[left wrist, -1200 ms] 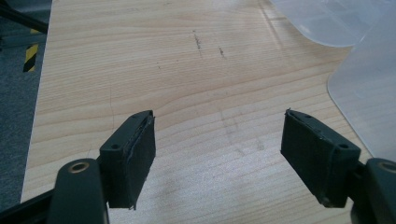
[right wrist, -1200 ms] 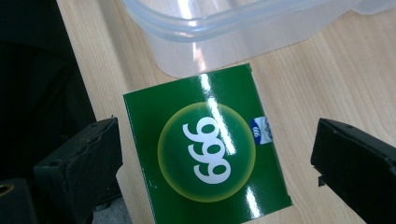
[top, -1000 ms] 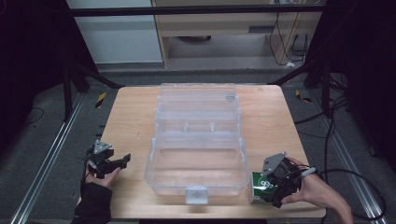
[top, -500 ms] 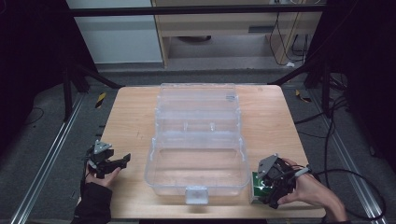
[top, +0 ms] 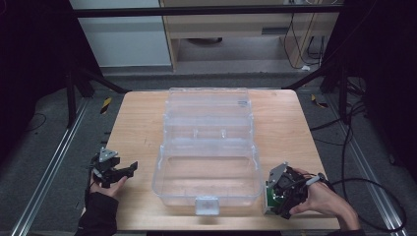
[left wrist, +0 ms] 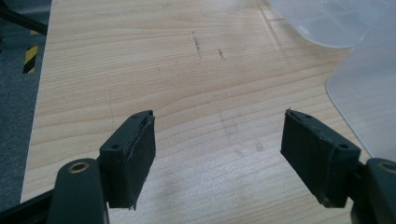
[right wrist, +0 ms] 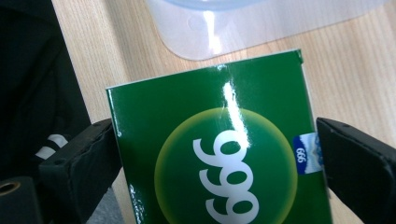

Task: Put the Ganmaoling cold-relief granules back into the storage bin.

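Note:
A glossy green box [right wrist: 210, 116] printed with white digits "999" sits between the jaws of my right gripper [right wrist: 215, 172], which is shut on its two side edges. In the high view this gripper [top: 280, 192] holds the green box [top: 270, 198] at the table's front right, just right of a clear plastic case [top: 206, 147]. The case lies open, with its lid folded back and nothing visible inside. My left gripper [top: 127, 170] hovers at the front left of the table, open. Between its pads [left wrist: 133, 158] is just bare wood.
The wooden table [top: 137, 128] has bare room left of the case. The case's latch [top: 206, 204] points at the front edge. The case's corner [left wrist: 369, 98] lies to the right of the left gripper. Cables [top: 364, 196] trail off the right side.
The right hand has turned and shifted slightly toward the front edge with the green box. The left gripper has stayed in place.

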### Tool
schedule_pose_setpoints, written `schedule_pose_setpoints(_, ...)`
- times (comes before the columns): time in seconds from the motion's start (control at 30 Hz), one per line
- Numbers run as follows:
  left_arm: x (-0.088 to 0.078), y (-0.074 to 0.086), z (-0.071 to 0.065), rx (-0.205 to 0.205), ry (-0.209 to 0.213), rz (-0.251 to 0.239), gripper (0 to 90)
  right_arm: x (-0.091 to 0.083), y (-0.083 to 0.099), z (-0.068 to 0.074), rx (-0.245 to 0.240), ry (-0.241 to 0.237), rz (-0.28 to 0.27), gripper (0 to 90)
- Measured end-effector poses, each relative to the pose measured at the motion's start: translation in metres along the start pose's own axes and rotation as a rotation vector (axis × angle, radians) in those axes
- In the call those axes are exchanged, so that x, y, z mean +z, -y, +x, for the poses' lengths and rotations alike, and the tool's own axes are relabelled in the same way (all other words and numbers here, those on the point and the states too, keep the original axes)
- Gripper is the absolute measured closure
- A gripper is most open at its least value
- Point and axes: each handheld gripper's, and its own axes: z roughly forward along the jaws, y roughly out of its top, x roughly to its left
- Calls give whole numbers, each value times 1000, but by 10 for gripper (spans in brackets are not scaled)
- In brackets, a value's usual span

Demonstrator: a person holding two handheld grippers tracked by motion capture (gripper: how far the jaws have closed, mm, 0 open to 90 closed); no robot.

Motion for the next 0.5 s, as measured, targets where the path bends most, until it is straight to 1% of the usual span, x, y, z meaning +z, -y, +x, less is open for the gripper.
schedule_pose_setpoints(0.2, 1, 0, 0, 2, 1, 1, 258, 8, 4, -1, -6, -13, 2, 48)
schedule_pose_setpoints(0.23, 1, 0, -1, 2, 1, 2, 258, 9, 4, -1, 4, -13, 8, 48)
schedule_pose_setpoints(0.33, 1, 0, 0, 3, 1, 4, 258, 12, 5, -1, -4, -19, 12, 53)
schedule_pose_setpoints(0.5, 2, 0, -1, -1, 2, 1, 258, 13, 5, -1, -6, -25, 16, 61)
